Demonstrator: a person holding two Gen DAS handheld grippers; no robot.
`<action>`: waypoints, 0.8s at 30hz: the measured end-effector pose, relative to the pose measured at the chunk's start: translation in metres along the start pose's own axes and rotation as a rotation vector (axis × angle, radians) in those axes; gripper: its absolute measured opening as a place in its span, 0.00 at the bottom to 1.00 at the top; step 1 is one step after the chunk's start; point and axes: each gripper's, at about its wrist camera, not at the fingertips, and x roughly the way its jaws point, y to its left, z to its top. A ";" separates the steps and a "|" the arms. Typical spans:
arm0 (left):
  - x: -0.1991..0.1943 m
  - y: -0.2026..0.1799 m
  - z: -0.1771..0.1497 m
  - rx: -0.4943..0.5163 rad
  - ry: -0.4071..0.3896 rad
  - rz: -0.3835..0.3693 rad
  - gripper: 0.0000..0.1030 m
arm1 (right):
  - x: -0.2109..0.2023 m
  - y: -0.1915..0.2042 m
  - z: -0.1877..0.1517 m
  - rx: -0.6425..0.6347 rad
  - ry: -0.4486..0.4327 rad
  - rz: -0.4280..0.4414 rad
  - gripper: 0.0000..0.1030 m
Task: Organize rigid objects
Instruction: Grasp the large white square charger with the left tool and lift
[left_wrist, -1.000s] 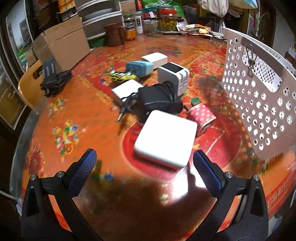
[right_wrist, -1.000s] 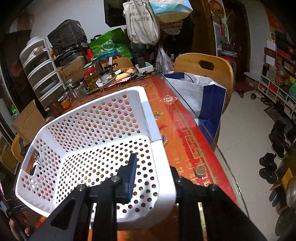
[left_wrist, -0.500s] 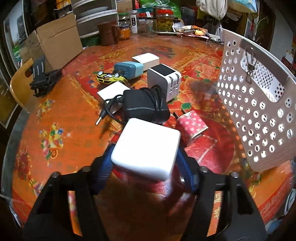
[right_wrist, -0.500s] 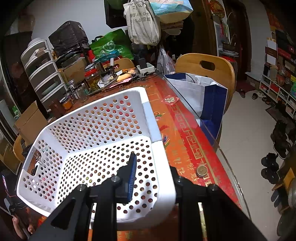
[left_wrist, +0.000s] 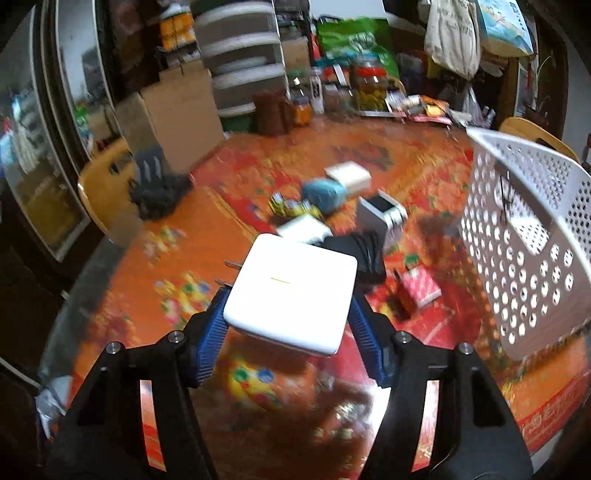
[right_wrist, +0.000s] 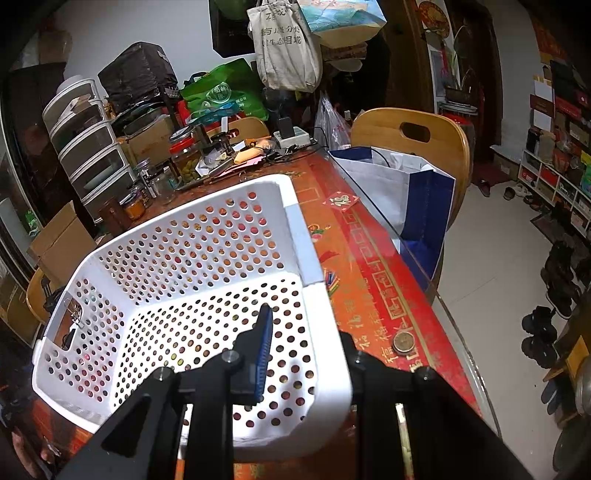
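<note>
The left gripper (left_wrist: 290, 314) clamps its blue pads on opposite sides of a flat white square charger (left_wrist: 291, 290), held clear above the red patterned table (left_wrist: 184, 221); prongs jut from the charger's far-left edge. The white perforated basket (left_wrist: 524, 240) stands to the right of this gripper and a little beyond, its rim higher than the charger, so the carry looks to run rightward and up over the wall. The right gripper (right_wrist: 303, 350) is nearer the basket still: it is closed on the basket's near wall, one blue pad inside, the other finger outside, seemingly steadying it. Left on the table beyond the charger: a black adapter with wound cord (left_wrist: 360, 254), a pink dotted plug (left_wrist: 421, 286), a toy car (left_wrist: 291, 208) and other small chargers, blurred.
</note>
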 end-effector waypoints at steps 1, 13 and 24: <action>-0.004 0.001 0.006 0.003 -0.011 0.021 0.59 | 0.000 0.000 0.000 -0.002 0.000 -0.002 0.21; -0.031 -0.037 0.081 0.102 -0.110 0.088 0.58 | 0.004 0.004 0.001 -0.017 0.005 -0.014 0.21; -0.057 -0.108 0.121 0.198 -0.174 0.053 0.58 | 0.010 0.006 0.003 -0.033 0.024 -0.027 0.21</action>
